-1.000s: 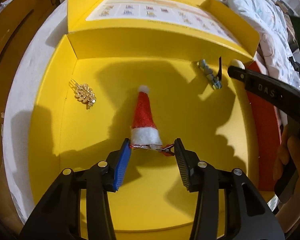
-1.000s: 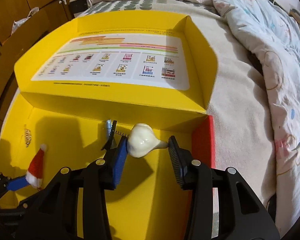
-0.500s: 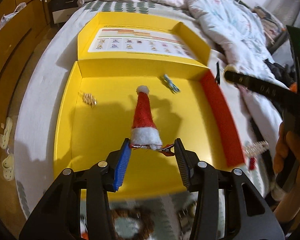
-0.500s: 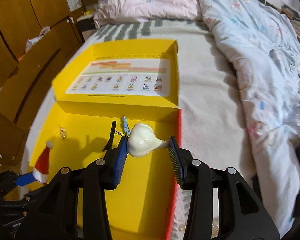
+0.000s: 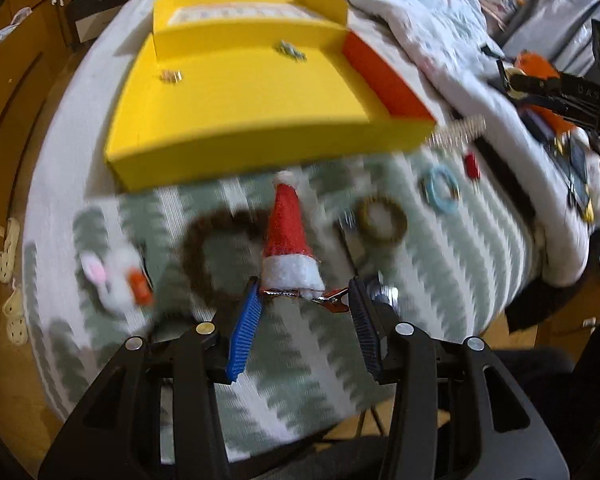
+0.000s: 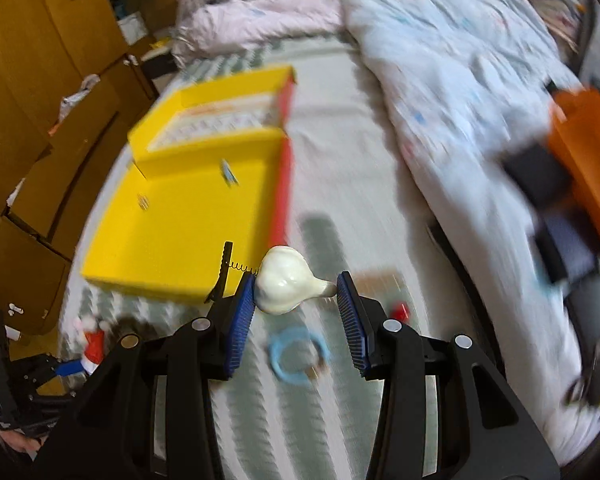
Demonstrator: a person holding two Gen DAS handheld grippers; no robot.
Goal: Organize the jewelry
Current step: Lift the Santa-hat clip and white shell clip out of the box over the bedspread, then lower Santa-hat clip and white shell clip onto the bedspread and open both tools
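Left wrist view low over the striped bedspread (image 5: 440,264), facing the yellow box (image 5: 240,92) at 12 o'clock, right wrist view higher, box (image 6: 188,208) at 10 o'clock, 2 views sharing box and blue ring (image 5: 440,190).

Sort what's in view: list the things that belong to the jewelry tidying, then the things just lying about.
Job:
red Santa-hat hair clip in left gripper
cream blob-shaped clip in right gripper
yellow cardboard tray
light-blue ring
brown ring

Lying about:
floral quilt
wooden cabinets

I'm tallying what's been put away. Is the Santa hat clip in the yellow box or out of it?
Out. The Santa hat clip is held in the left gripper, in front of the yellow box, above the patterned bedspread.
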